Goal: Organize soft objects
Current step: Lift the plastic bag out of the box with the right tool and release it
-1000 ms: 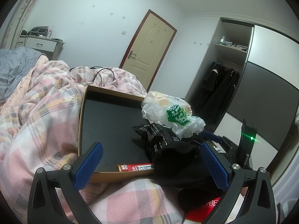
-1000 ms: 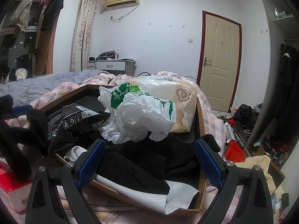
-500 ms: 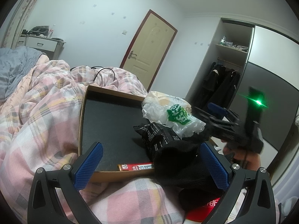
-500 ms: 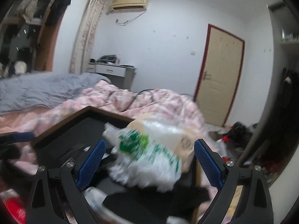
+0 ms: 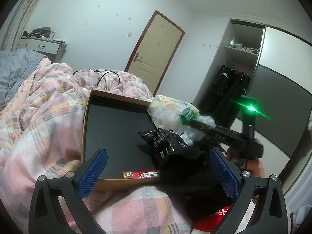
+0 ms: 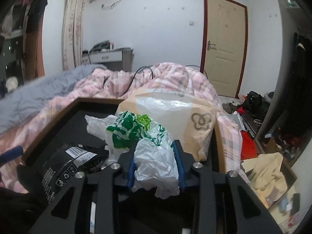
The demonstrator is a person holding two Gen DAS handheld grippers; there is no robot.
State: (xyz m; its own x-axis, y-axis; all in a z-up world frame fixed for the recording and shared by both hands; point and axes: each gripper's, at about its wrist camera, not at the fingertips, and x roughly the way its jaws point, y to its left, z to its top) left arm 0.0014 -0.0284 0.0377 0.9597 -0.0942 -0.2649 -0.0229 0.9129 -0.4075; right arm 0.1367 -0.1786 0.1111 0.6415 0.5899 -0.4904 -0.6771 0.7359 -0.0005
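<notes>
A shallow cardboard tray with a black floor lies on the bed. My right gripper is shut on a crumpled white and green plastic bag; the bag bulges out between the blue pads. In the left wrist view the right gripper reaches in from the right onto that bag. Behind it stands a beige plastic bag. A black foil pouch and black cloth lie at the tray's near right corner. My left gripper is open, its right finger beside the black cloth.
A pink checked quilt surrounds the tray, with a black cable on it. A red and white carton lies at the tray's front edge. A red pack sits below the cloth. Clothes clutter the floor to the right.
My right gripper went from wide open to shut on the white and green bag, lifting a little. It came into the left wrist view from the right. The left gripper stayed still.
</notes>
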